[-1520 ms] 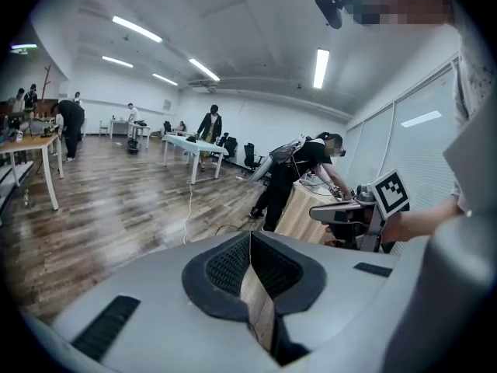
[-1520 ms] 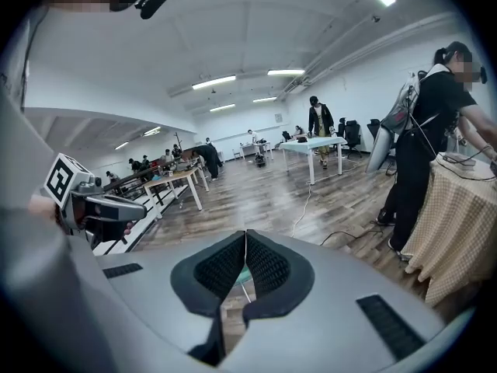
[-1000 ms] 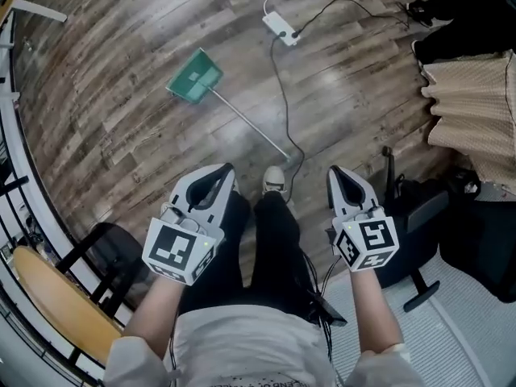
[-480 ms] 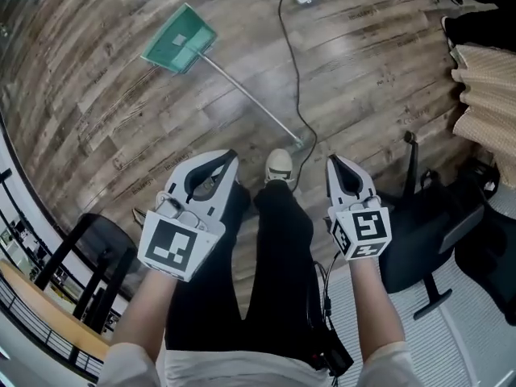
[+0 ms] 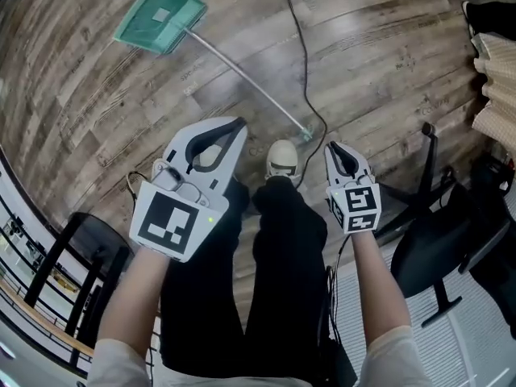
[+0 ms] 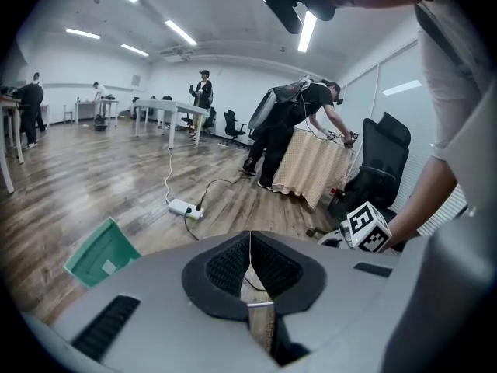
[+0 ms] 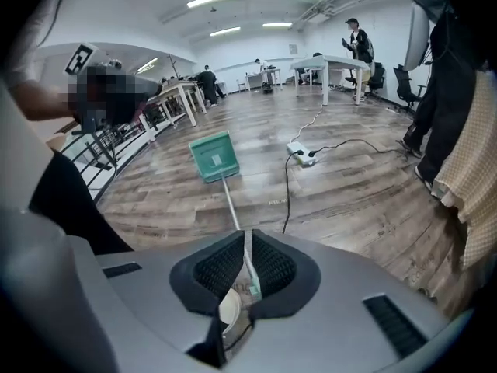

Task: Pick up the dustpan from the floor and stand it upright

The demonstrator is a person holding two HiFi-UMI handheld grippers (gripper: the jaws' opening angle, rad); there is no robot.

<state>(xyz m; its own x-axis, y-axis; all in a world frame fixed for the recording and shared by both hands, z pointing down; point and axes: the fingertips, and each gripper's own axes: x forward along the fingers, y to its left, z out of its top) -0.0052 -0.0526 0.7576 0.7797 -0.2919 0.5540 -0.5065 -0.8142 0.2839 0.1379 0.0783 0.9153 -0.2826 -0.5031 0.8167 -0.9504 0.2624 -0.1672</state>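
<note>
Floor (image 5: pixel 387 79): grey-brown wood planks, bare across most of the head view.
Legs (image 5: pixel 282 272): person's black trousers, between the two grippers.
Office chair (image 5: pixel 451 248): black, on the person's right, beside the right gripper.
Dustpan (image 5: pixel 159 14): lay flat on the floor. The green pan was at the far upper left of the head view, and its thin metal handle ran diagonally down to an end near the shoe. Neither gripper touched it.
Left gripper (image 5: pixel 239 123): held above the floor, fingers pressed together, nothing between them.
Right gripper (image 5: pixel 332 146): fingers drawn in to a thin slit, gripping nothing. Its tip was near the handle end but apart from it.
Cable (image 5: pixel 305 63): black, crossed the handle near its end.
Shoe (image 5: pixel 282 158): pale, toe just beside the handle end.
Power strip (image 7: pixel 301 153): white, beyond the pan.
</note>
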